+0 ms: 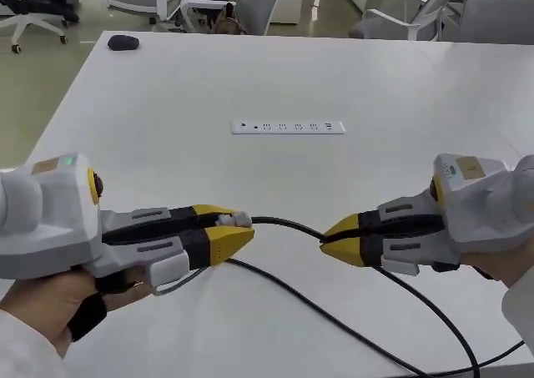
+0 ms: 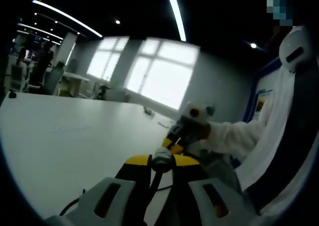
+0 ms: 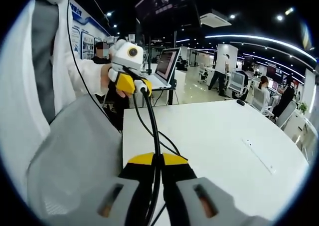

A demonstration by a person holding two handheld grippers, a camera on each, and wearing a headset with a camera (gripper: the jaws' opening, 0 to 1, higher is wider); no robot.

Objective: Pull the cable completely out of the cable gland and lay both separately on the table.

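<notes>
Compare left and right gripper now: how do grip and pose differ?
Left gripper is shut on the whitish cable gland; right gripper is shut on the bare black cable. In the head view the left gripper points rightward and the right gripper leftward, tip facing tip. Shared: yellow jaw tips, both over the white table, with a short curved span of cable between them.

Black cable (image 1: 288, 224); pale cable gland (image 1: 237, 220), maybe grey; yellow-tipped black jaws on white left gripper (image 1: 244, 230) and right gripper (image 1: 327, 238); white table (image 1: 209, 86).
</notes>
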